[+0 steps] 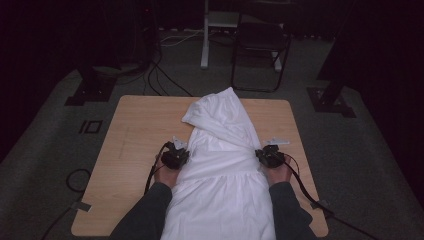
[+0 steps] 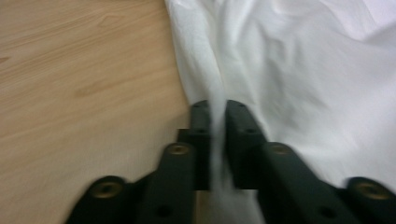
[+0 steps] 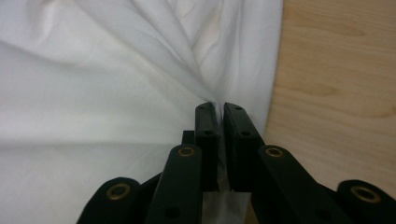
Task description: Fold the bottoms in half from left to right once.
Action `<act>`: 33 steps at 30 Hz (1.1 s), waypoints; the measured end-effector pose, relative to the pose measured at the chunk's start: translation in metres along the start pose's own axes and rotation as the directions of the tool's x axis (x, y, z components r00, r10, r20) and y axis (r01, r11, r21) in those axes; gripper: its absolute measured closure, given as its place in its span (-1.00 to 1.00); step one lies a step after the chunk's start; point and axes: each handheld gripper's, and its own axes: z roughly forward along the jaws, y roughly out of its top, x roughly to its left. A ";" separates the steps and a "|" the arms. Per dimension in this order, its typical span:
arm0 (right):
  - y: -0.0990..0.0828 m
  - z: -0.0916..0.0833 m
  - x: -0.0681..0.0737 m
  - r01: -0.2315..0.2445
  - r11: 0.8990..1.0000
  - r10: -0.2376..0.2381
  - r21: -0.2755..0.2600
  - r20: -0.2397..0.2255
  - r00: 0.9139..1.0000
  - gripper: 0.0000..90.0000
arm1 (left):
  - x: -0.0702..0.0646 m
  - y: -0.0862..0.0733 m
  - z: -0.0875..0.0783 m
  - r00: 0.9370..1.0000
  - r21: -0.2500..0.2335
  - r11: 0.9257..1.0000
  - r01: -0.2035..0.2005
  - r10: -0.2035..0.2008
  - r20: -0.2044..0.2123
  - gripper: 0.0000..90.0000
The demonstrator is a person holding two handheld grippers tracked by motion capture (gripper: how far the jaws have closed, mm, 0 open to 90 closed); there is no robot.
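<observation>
Cloth: a white cloth (image 1: 220, 165) is lying along the middle of the wooden table (image 1: 135, 130). It is reaching from near the far edge down to the near edge, where it is going out of the high view between the person's forearms. Its far part is folded over into a narrower, rounded shape, and it is getting wider toward the near edge.

Left gripper: the left gripper (image 1: 176, 156) is sitting at the left border of the cloth, about halfway between the far and the near edge of the table. In the left gripper view its jaws are standing almost together, and a thin fold of the cloth (image 2: 299, 79) is running down between them, so the claw is pinching the fabric. Bare wood (image 2: 84, 84) is showing just beside it.

Right gripper: the right gripper (image 1: 270, 155) is sitting at the right border of the cloth, level with the other one. In the right gripper view its jaws are nearly closed on a gathered fold of the cloth (image 3: 93, 84), and creases are running out from the pinched spot. The table (image 3: 336, 70) is showing beside the cloth edge.

Hands: both hands are holding the grippers from the near side, well apart, with the cloth between them.
</observation>
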 end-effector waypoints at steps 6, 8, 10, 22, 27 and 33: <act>-0.030 -0.030 0.016 0.022 1.000 -0.021 0.006 -0.064 0.998 0.90 | -0.006 -0.042 -0.040 0.995 -0.024 0.998 0.058 -0.056 0.087 0.90; -0.041 -0.041 0.023 0.024 1.000 -0.022 0.013 -0.087 0.996 0.89 | -0.011 -0.054 -0.054 0.995 -0.016 0.999 0.031 -0.029 0.100 0.88; -0.049 -0.051 0.031 0.029 0.999 -0.025 0.031 -0.113 0.993 0.85 | -0.013 -0.060 -0.062 0.995 -0.004 1.000 0.021 -0.021 0.100 0.85; 0.019 -0.048 0.068 0.213 0.975 -0.219 -0.056 -0.138 0.966 -0.22 | -0.012 -0.055 -0.053 0.996 -0.031 0.999 0.025 -0.022 0.092 0.78; 0.041 -0.004 0.101 0.323 0.946 -0.322 -0.024 -0.167 0.932 -0.33 | -0.013 -0.055 -0.053 0.996 -0.036 0.999 0.020 -0.017 0.085 0.78; 0.050 0.021 0.107 0.424 0.905 -0.422 0.030 -0.053 0.905 0.50 | -0.019 -0.054 -0.053 0.998 -0.034 0.999 -0.015 0.017 0.067 0.90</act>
